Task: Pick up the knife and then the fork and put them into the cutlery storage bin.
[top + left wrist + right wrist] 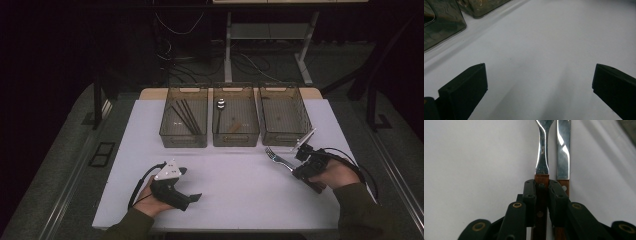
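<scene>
left gripper [192, 198]: nearest, resting on white table [235, 195], well short of the three bins; jaws spread wide in left gripper view, nothing between them; looks parked while the other hand works
right gripper [296, 167]: just in front of right bin, jaws clamped on the handle of the fork; pads [530, 195] squeeze the wood from both sides in right gripper view
fork [278, 158]: steel fork with brown riveted wooden handle, tines aimed toward bins, held by the handle end so the head stays free for dropping in
knife [563, 152]: steel blade, wooden handle, lying on the table just beside fork, outside the jaws
right bin [284, 114]: smoky clear plastic bin, empty, likely the fork's slot
middle bin [235, 115]: holds spoon [220, 106]
left bin [184, 116]: holds dark chopsticks [186, 116]
step: sorting cutlery by type; fork gripped, not yet in a bin
</scene>
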Available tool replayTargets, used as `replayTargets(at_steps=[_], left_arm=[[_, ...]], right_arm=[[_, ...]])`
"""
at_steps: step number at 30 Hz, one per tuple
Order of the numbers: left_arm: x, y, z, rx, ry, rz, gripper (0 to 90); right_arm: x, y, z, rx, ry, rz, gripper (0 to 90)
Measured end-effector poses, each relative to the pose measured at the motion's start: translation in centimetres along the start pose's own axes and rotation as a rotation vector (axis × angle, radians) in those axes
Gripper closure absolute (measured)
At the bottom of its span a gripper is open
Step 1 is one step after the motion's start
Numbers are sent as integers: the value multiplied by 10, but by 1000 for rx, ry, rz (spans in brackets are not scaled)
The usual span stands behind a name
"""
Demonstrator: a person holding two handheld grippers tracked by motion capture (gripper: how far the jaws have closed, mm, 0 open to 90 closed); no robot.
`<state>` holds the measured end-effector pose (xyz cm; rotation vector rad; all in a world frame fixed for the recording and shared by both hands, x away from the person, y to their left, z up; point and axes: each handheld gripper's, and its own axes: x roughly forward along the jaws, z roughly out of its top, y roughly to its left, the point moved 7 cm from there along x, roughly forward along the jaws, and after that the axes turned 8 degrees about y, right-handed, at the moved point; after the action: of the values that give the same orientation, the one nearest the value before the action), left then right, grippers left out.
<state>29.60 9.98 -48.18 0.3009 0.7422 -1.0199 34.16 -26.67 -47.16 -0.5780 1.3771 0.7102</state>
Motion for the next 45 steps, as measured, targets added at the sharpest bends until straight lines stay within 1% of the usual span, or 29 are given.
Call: replayTargets(at_steps=[3,7,10,12,13,15,18,20,21,23,24,26,31,36,39,41,43,45], left_arm=[[0,0,0,0,-3,0,0],[-2,1,1,-7,-15,1,0],[-2,2,1,-7,-16,1,0],[-2,1,1,-10,-18,0,0],[-2,1,1,-9,-17,0,0],[-2,1,1,-9,-18,-1,0],[-2,1,1,-6,-21,-1,0],[-2,2,2,-7,-26,0,0],[-2,2,2,-8,-28,-1,0],[-2,2,2,-9,-27,-4,0],[-2,2,1,-6,-24,-6,0],[-2,2,1,-5,-19,-5,0],[-2,1,1,-7,-19,-7,0],[-1,1,1,-4,-17,-14,0],[-1,0,1,-4,-15,-18,0],[-1,0,1,-3,-15,-19,0],[-1,0,0,-3,-15,-21,0],[-1,1,0,-4,-14,-21,0]], right_arm=[[-7,-2,2,14,-72,0,776],[-12,-4,6,36,-173,30,775],[-14,-6,8,53,-227,36,775],[-16,-7,10,64,-275,41,775],[-18,-8,11,76,-308,52,775],[-19,-8,12,88,-356,62,775],[-20,-10,13,114,-414,57,775],[-20,-13,14,123,-443,51,775],[-20,-13,15,119,-462,52,775],[-20,-14,15,127,-485,64,775],[-20,-15,15,126,-497,55,774],[-20,-15,15,127,-526,56,775],[-23,-17,17,127,-593,40,774],[-26,-19,19,143,-644,50,774],[-27,-23,19,152,-676,44,774],[-29,-24,20,160,-696,51,774],[-31,-27,21,158,-707,38,774],[-34,-30,22,167,-723,38,774]])
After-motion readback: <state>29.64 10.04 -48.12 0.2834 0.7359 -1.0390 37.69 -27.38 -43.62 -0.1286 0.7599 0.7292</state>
